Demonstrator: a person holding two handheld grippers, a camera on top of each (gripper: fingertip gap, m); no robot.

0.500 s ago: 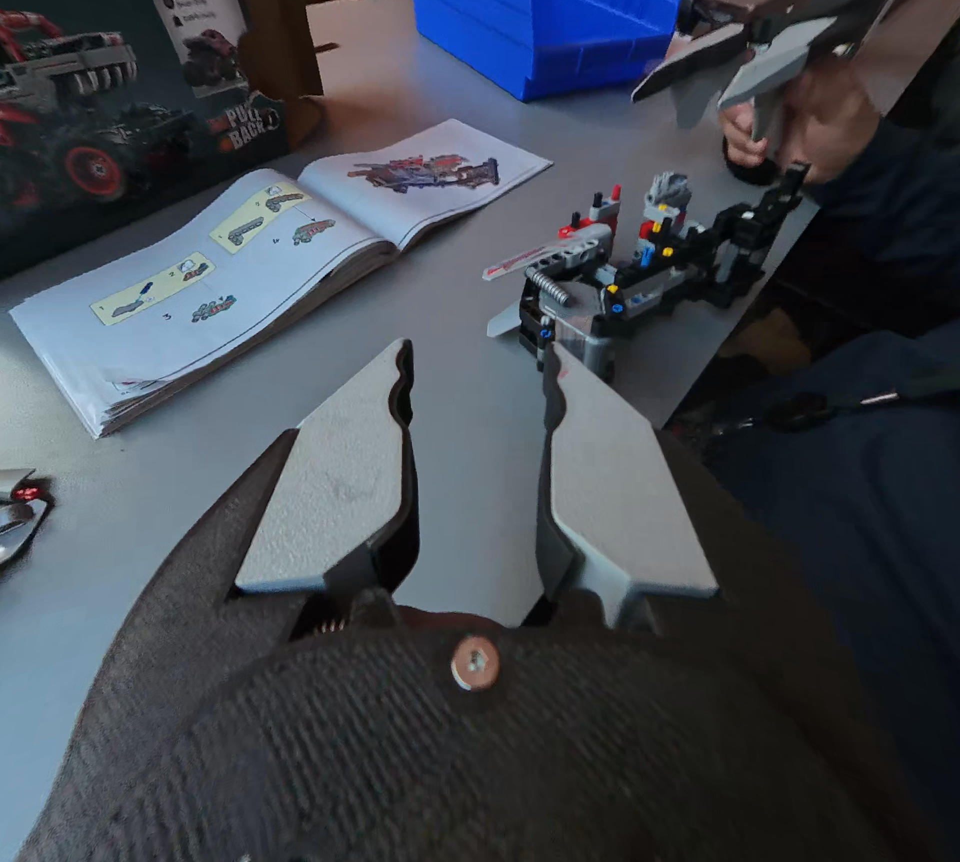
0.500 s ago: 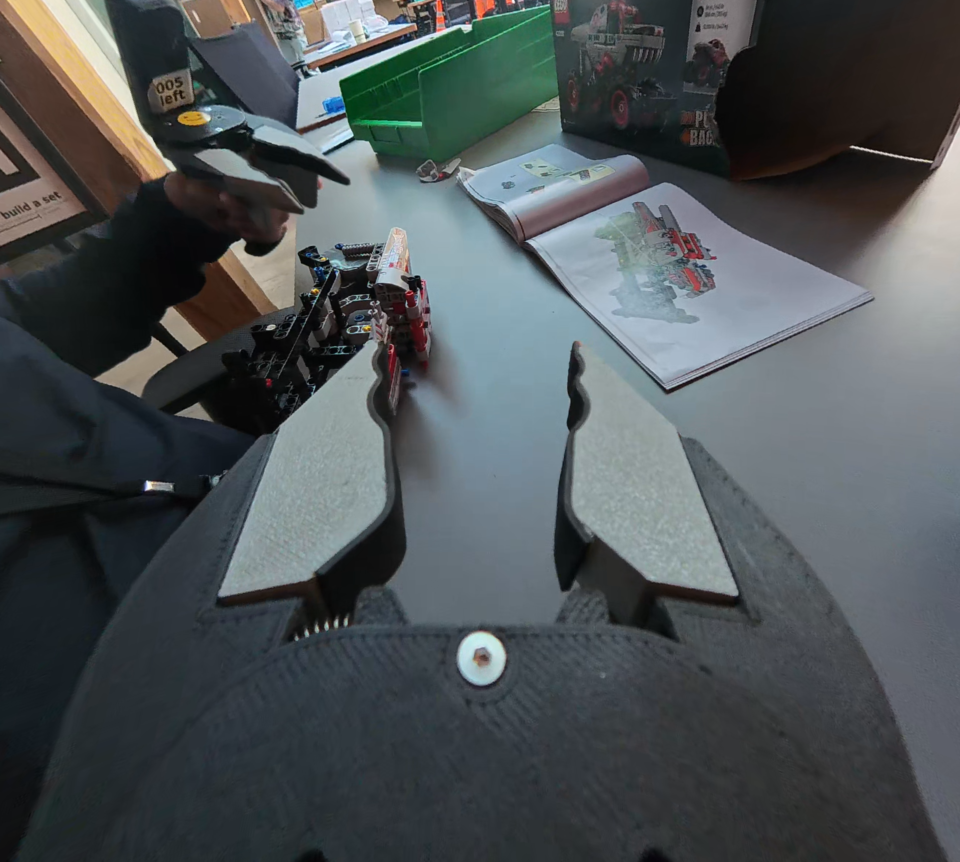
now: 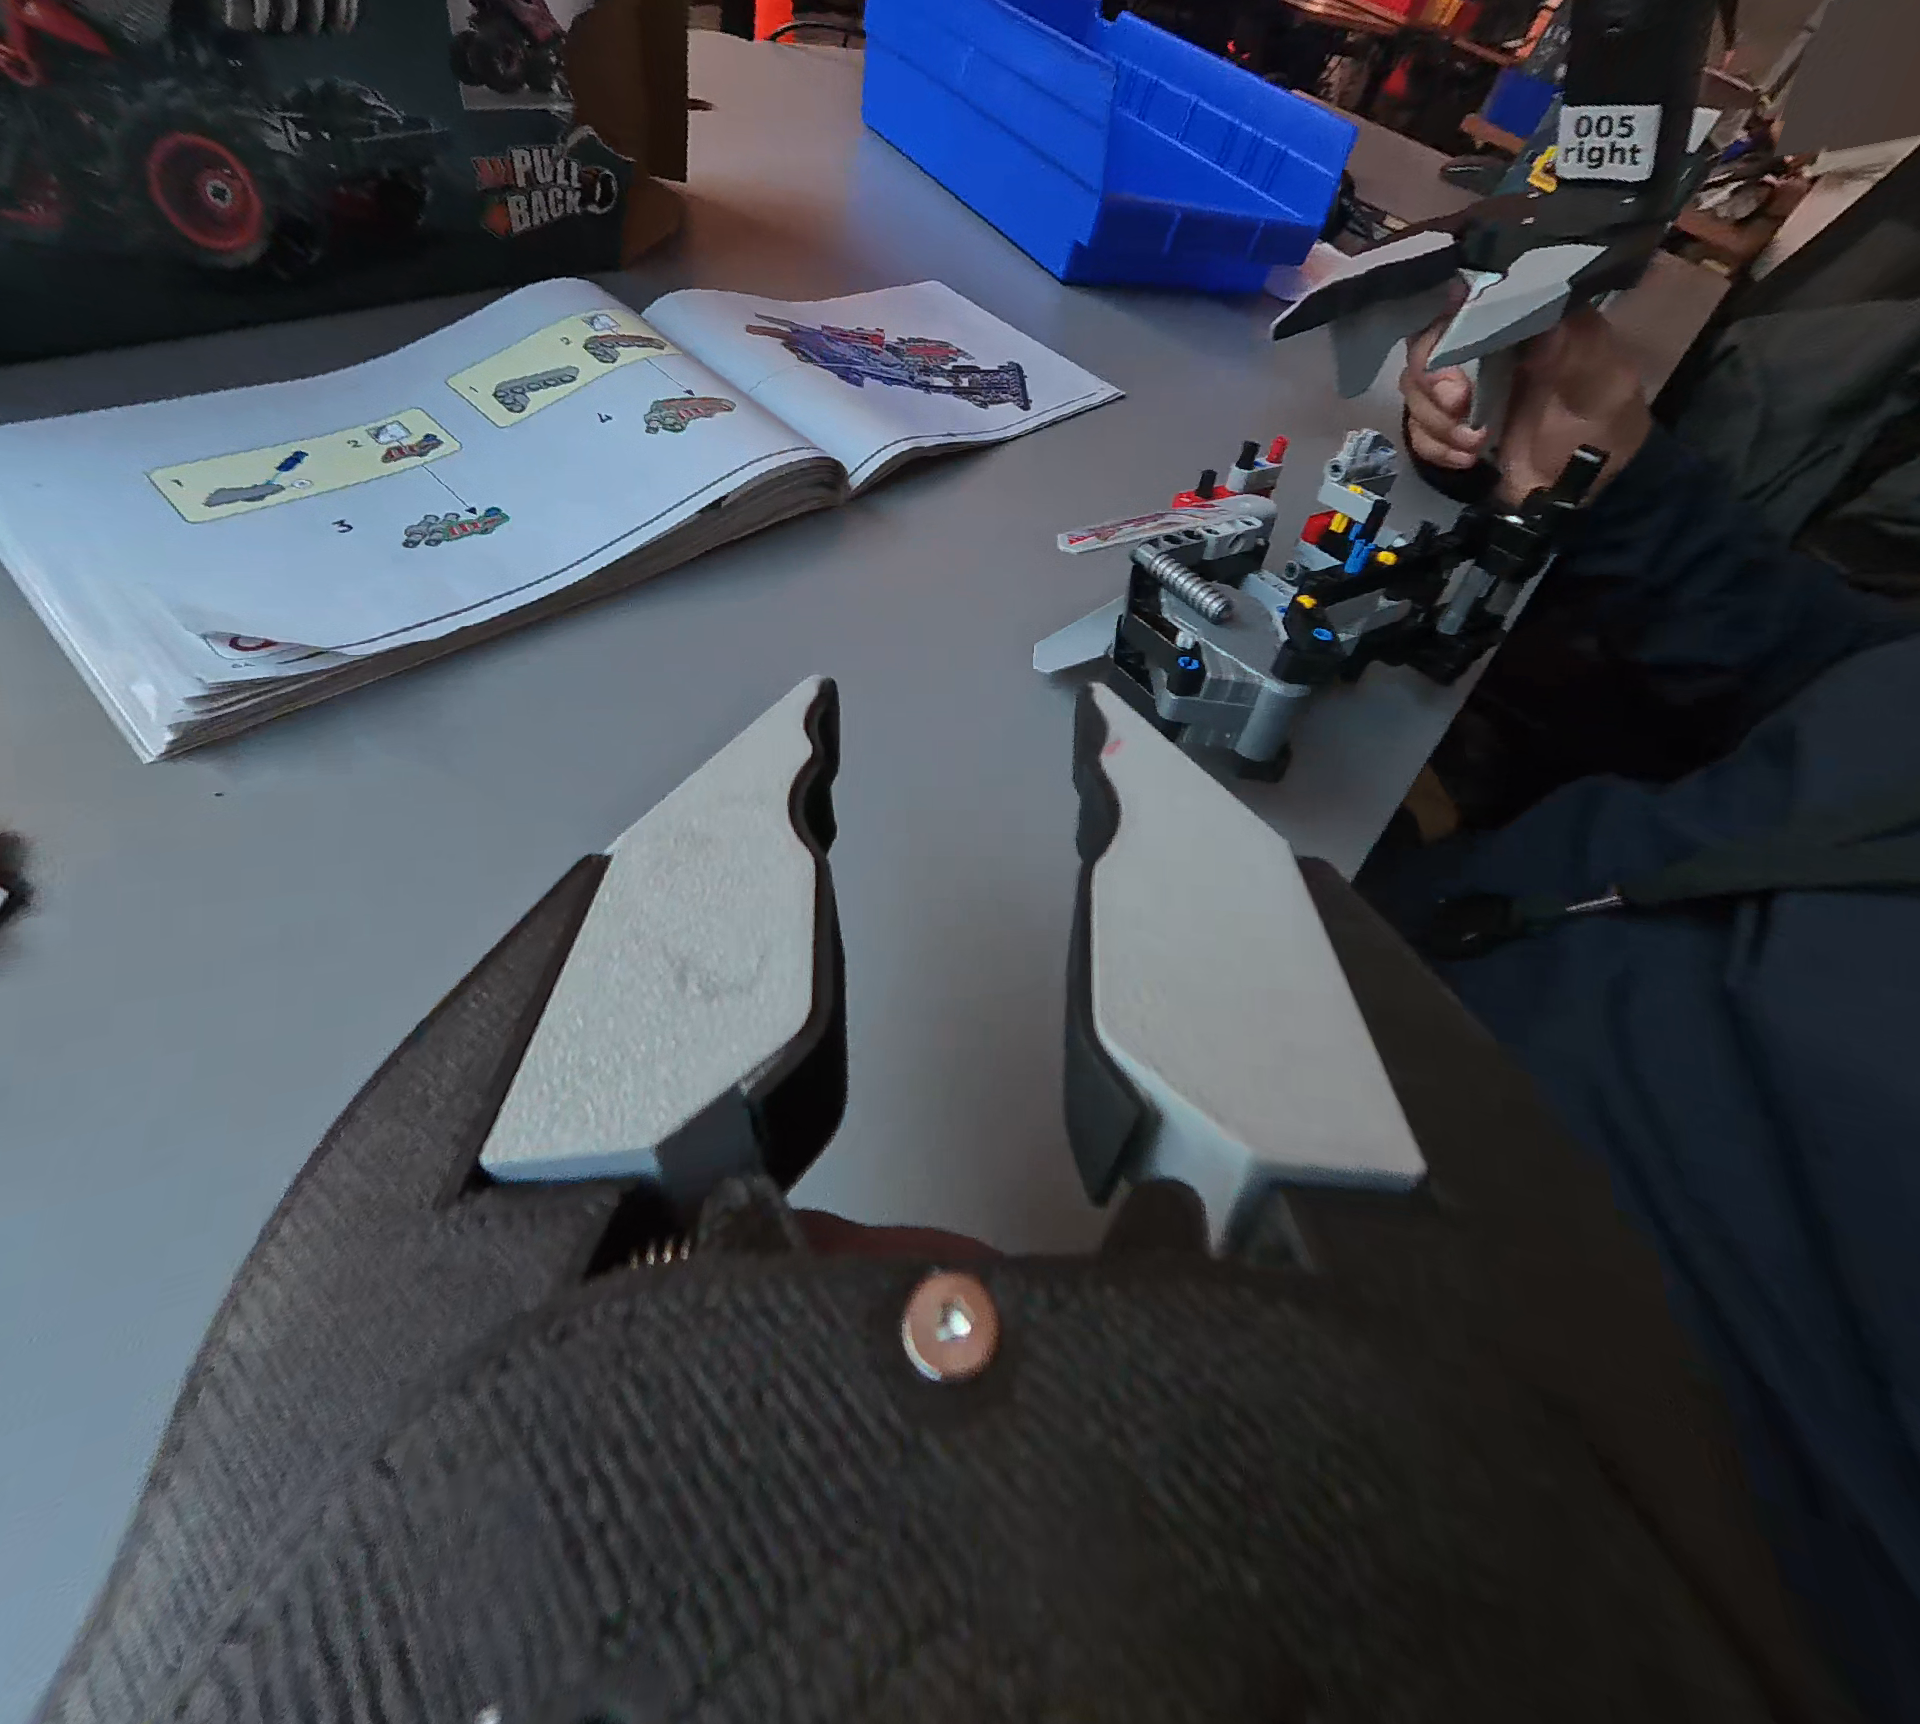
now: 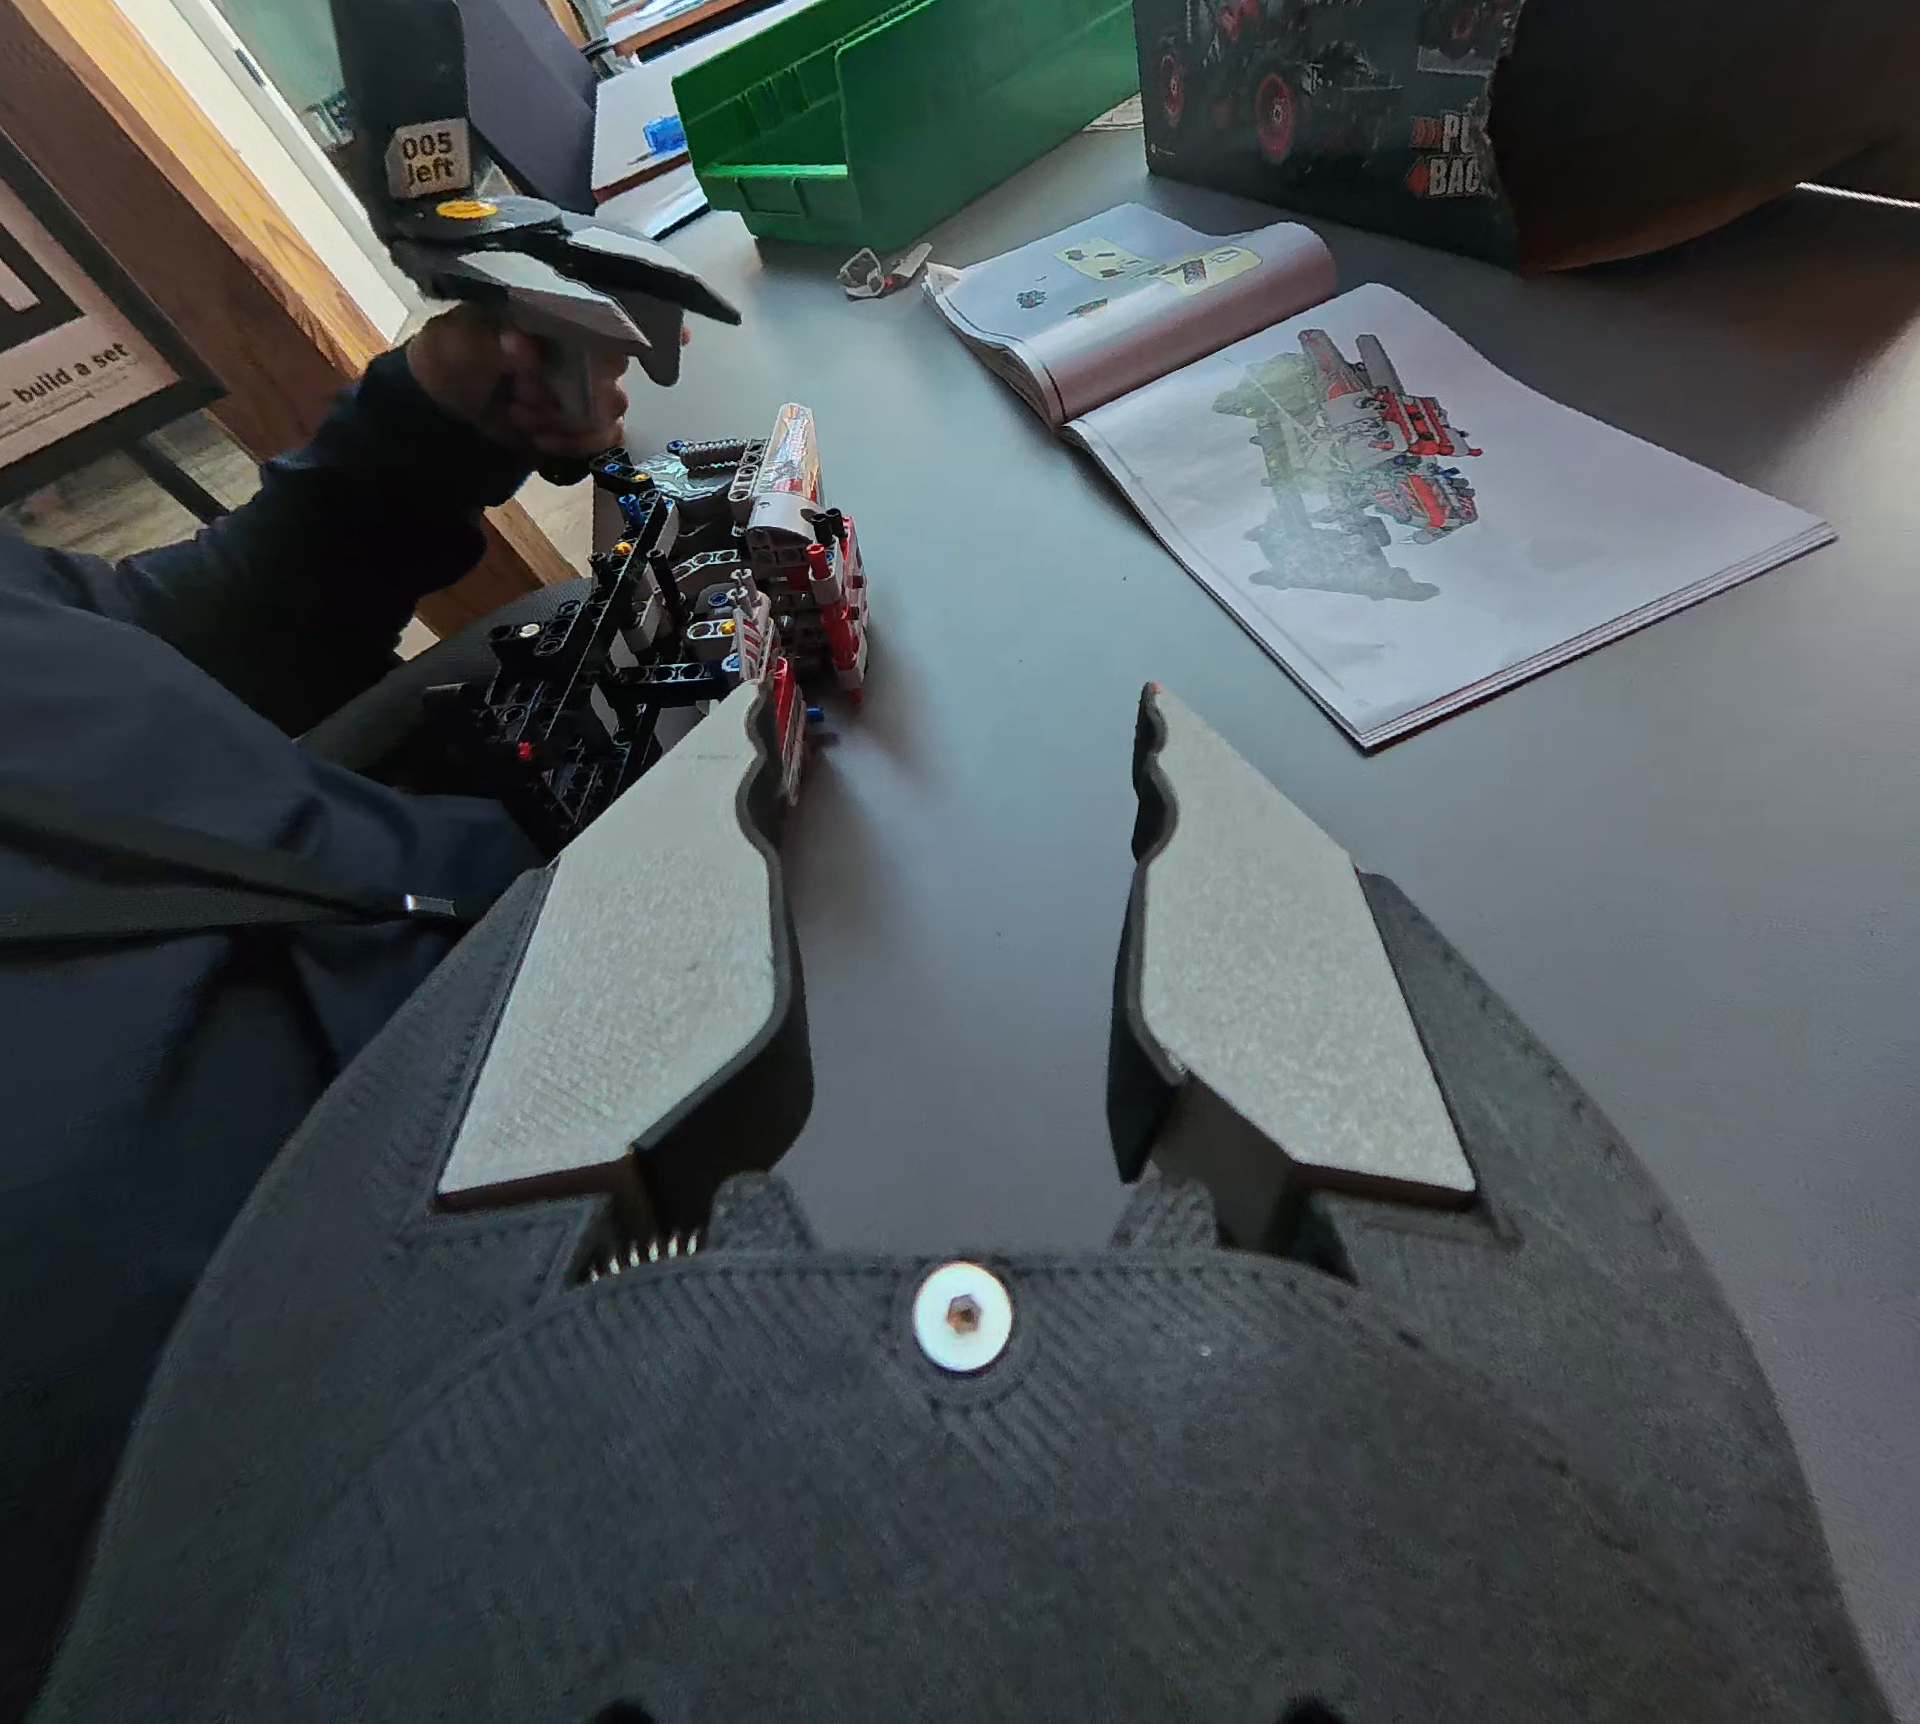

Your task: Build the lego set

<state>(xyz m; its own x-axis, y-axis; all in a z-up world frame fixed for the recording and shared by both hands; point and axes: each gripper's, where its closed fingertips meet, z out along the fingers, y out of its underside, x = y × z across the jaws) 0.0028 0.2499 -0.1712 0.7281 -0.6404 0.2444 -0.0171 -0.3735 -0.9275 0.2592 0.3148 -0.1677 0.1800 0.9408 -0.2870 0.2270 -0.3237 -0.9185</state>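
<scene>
Beside the open instruction booklet [image 3: 582,469], the half-built lego model [image 3: 1299,594] is sitting at the near edge of the grey tabletop [image 3: 935,240]. Both grippers are hovering above that tabletop, gripping nothing: the left gripper [image 3: 951,718] with its fingers [image 3: 707,926] standing apart, the right gripper [image 4: 951,729] with its fingers spread wide. Behind the booklet the lego box [image 3: 260,64] is standing upright, a blue bin [image 3: 1091,116] and a green bin [image 4: 914,85] flanking it.

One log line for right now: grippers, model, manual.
left gripper: open, empty | right gripper: open, empty | lego model: on table edge, ungripped | instruction booklet: open flat
</scene>
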